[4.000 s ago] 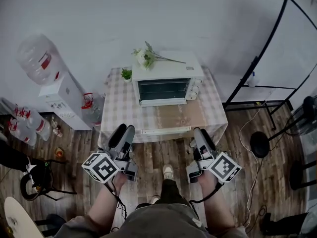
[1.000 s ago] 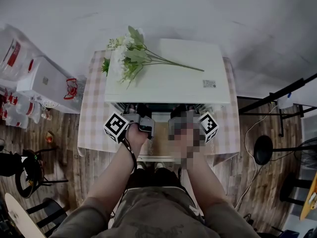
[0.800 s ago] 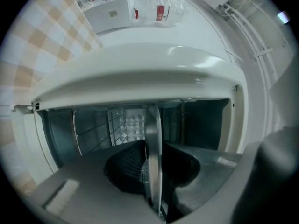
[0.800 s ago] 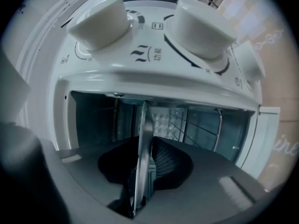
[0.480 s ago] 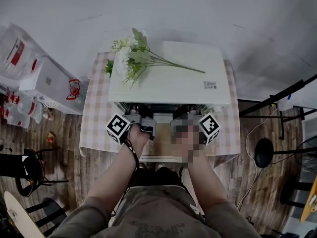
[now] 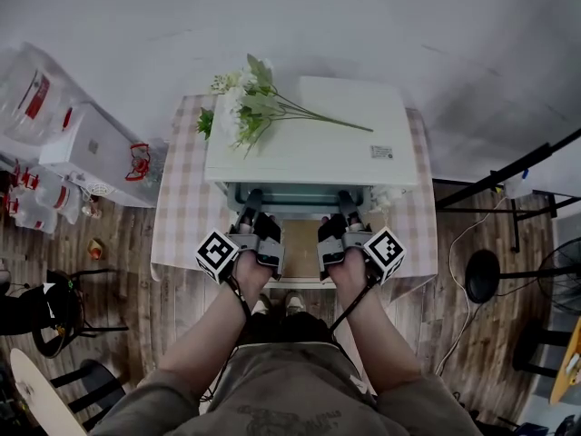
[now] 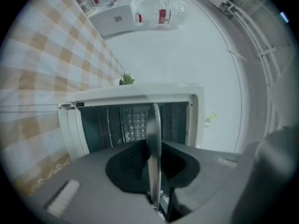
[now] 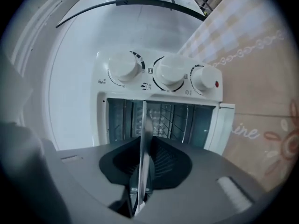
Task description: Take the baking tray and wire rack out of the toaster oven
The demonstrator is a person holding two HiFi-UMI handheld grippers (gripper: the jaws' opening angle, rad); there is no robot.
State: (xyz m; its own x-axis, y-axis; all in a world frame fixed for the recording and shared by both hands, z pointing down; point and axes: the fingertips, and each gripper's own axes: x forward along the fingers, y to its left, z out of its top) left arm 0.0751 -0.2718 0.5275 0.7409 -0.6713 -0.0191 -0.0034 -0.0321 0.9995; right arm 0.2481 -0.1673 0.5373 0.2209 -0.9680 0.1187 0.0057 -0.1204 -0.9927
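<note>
My left gripper (image 6: 252, 203) and right gripper (image 6: 346, 203): jaws pinching thin grey metal baking tray (image 7: 153, 125), right pair just closing, at white toaster oven (image 6: 309, 143).

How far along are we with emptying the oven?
Done: toaster oven door open. In hand: left gripper and right gripper both clamp the baking tray rim; the right jaws have just been closing onto it. Left: draw the tray clear, then fetch the wire rack, still inside.

Head view: overhead, steeply down onto toaster oven (image 6: 309, 139) top and tabletop (image 6: 177, 216).
Left gripper view: close, rolled sideways, facing the oven's open mouth.
Right gripper view: likewise, rolled oppositely.
Shared: oven mouth.
</note>
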